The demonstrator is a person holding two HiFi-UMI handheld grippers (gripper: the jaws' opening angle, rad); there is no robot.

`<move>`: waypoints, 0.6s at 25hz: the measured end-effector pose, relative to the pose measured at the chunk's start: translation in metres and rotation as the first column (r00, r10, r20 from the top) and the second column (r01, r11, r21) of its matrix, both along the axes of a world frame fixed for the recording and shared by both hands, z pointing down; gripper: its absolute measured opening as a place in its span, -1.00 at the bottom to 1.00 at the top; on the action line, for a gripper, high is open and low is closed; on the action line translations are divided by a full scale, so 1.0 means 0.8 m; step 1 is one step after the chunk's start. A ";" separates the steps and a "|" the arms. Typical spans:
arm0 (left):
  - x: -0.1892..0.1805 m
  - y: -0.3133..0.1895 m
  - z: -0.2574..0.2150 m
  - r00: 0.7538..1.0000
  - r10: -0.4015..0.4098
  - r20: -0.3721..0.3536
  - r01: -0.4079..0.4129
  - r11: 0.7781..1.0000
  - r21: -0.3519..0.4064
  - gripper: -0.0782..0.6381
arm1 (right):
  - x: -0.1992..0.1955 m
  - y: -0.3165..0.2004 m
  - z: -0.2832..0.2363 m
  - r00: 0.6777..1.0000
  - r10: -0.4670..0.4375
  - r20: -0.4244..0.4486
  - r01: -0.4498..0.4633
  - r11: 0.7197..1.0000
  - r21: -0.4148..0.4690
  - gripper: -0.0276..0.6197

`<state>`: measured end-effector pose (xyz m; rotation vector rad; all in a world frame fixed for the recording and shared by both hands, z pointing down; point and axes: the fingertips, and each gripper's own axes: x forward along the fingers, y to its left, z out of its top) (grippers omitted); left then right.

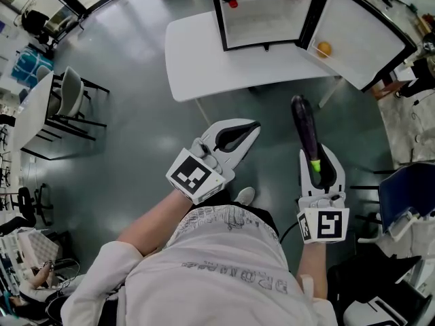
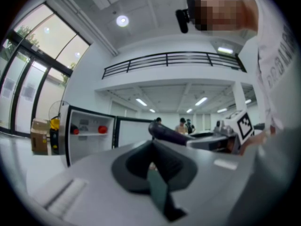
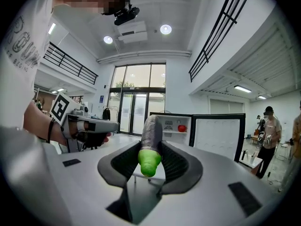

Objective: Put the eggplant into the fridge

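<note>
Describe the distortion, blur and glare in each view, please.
Head view: edges bend slightly, and the floor shows a pale sheen. Left gripper view: strong fisheye, dark corners, near jaws soft. Right gripper view: same fisheye; eggplant stem sharp, ceiling lamps flare.

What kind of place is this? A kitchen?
Probably not a home kitchen: it looks like a big lab or office hall. The open fridge sits on a white table, a balcony railing runs high up, and there are tall glass doors.
</note>
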<state>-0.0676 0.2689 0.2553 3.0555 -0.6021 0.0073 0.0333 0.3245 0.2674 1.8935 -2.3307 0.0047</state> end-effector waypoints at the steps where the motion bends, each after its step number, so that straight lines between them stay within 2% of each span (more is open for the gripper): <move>1: 0.003 -0.001 0.000 1.000 0.001 0.000 -0.001 1.000 0.002 -0.76 | 0.003 -0.001 0.001 1.000 0.000 0.000 0.000 1.000 -0.001 -0.51; 15: 0.016 -0.047 0.009 1.000 -0.026 -0.006 0.026 1.000 -0.005 -0.76 | 0.024 -0.046 0.013 1.000 -0.018 -0.006 0.018 1.000 -0.014 -0.51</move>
